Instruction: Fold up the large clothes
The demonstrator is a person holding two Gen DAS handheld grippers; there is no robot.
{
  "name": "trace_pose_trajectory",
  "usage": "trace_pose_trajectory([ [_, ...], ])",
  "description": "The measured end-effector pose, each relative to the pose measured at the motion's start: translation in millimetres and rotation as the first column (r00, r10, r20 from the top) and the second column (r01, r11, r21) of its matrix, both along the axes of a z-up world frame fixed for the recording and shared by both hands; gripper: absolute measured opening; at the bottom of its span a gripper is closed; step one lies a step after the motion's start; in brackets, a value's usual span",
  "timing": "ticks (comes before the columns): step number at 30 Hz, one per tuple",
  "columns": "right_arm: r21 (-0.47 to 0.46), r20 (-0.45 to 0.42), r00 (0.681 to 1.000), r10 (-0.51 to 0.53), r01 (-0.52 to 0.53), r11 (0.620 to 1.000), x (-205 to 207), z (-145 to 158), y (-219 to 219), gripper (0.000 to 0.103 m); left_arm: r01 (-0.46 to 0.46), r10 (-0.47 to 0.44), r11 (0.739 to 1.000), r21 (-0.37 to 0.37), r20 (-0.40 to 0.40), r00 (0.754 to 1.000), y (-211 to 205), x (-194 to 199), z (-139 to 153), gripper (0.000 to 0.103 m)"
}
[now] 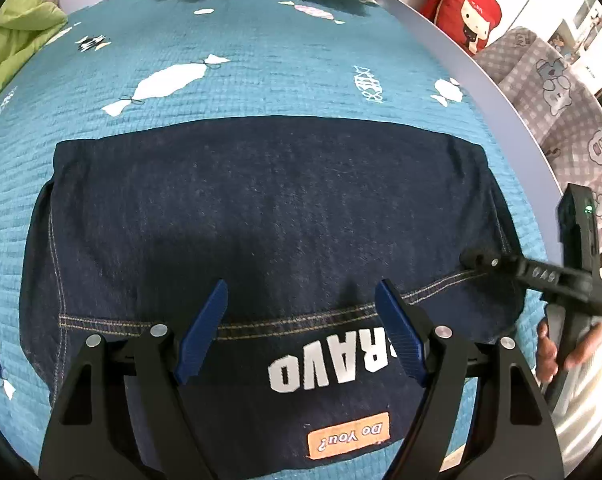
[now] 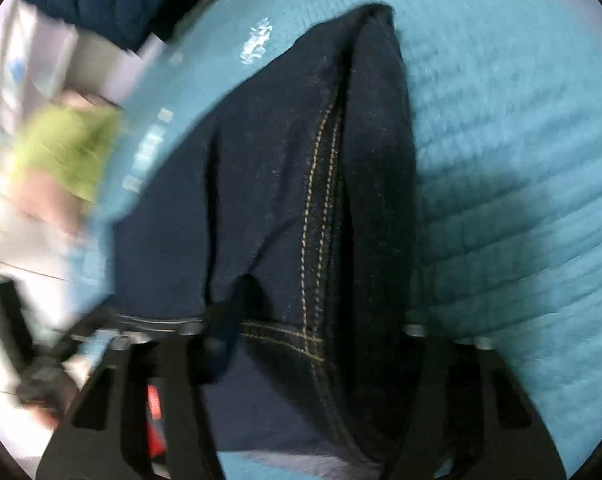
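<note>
The folded navy garment lies on the bed's blue quilt near its right edge. Left tongs hover apart above the hem. Right tongs straddle the garment's corner; grip cannot be told, blurred.

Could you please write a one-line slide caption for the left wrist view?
Open left hand-held gripper above a folded navy garment on a teal fish-print quilt.
</note>
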State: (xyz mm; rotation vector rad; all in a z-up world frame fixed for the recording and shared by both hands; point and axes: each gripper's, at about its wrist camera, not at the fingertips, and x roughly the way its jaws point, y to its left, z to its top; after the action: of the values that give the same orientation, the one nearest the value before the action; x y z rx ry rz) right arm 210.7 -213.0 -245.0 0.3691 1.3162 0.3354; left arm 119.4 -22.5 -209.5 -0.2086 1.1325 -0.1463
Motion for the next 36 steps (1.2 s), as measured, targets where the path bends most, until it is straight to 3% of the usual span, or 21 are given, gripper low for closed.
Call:
trace_pose_trajectory([
  [3,-0.029,0.005,0.999,-0.036,0.037,0.999,-1.8,13.7,1.6,0.019,0.009,-0.009,1.000,0.003,-0.004,1.000,0.7,8.8,2.8,0.075],
  [5,-0.055,0.002,1.000,-0.030,0.030,0.998,-1.0,16.7,3.3,0.019,0.024,-0.024,1.000,0.006,-0.009,1.000,0.3,20.4,6.8,0.060],
  [9,-0.084,-0.025,0.999,-0.047,0.045,0.995,3.8,4.9,9.9,0.020,0.056,-0.056,0.998,-0.014,-0.032,0.998,-1.7,62.4,17.9,0.004],
  [10,-0.092,-0.020,0.999,-0.049,0.047,0.995,4.9,4.7,11.8,0.021,0.061,-0.061,0.998,-0.025,-0.023,0.998,-2.2,76.7,23.1,0.001],
  [12,-0.086,-0.021,0.997,-0.068,0.066,0.994,4.2,2.9,7.5,0.023,0.067,-0.068,0.996,-0.057,-0.007,0.998,-3.3,100.2,29.5,0.000],
  [16,-0.042,-0.034,0.995,-0.098,0.097,0.994,-0.4,-2.8,-6.0,0.025,0.024,-0.039,0.994,-0.106,-0.141,0.989,-1.6,156.4,11.0,0.000],
  [19,-0.011,-0.047,0.992,-0.118,0.117,0.993,0.9,-4.6,-9.5,0.026,-0.020,-0.002,0.998,-0.059,-0.356,0.935,-0.7,187.1,-54.4,0.000],
  [20,-0.007,-0.049,0.991,-0.120,0.120,0.993,1.8,-4.9,-10.6,0.026,-0.052,0.008,0.993,-0.102,-0.390,0.921,4.9,191.1,-73.0,0.001],
  [21,0.001,-0.058,0.991,-0.123,0.123,0.992,1.8,-5.7,-14.0,0.026,-0.096,0.031,0.985,-0.140,-0.406,0.913,12.7,191.4,-72.6,0.000],
  [22,0.005,-0.062,0.990,-0.125,0.125,0.992,2.0,-5.5,-15.6,0.026,-0.114,0.041,0.982,-0.150,-0.417,0.908,16.9,188.3,-63.2,0.000],
  [25,0.003,-0.060,0.991,-0.121,0.122,0.993,0.6,-5.2,-17.1,0.026,0.002,-0.017,0.999,-0.039,-0.387,0.922,8.4,160.0,-34.7,0.000],
  [27,-0.010,-0.059,0.991,-0.118,0.118,0.993,0.1,-4.5,-13.8,0.027,-0.001,-0.012,0.999,-0.033,-0.381,0.924,10.5,135.3,-26.5,0.000],
  [30,-0.024,-0.049,0.993,-0.109,0.107,0.994,2.8,-6.0,-7.3,0.029,-0.001,0.014,0.999,0.037,-0.353,0.935,6.5,117.5,-33.5,0.000],
  [32,-0.025,-0.051,0.993,-0.108,0.106,0.994,3.6,-7.9,-8.1,0.029,-0.014,0.039,0.998,0.066,-0.396,0.918,4.0,127.5,-52.7,0.000],
  [34,-0.026,-0.060,0.992,-0.108,0.106,0.994,4.1,-7.9,-10.1,0.029,-0.026,0.065,0.995,0.096,-0.428,0.902,1.1,130.7,-45.0,0.000],
  [36,-0.031,-0.062,0.992,-0.110,0.108,0.994,3.5,-6.8,-10.0,0.029,0.031,0.029,0.989,0.147,-0.390,0.920,-8.1,113.3,-27.5,0.000],
])
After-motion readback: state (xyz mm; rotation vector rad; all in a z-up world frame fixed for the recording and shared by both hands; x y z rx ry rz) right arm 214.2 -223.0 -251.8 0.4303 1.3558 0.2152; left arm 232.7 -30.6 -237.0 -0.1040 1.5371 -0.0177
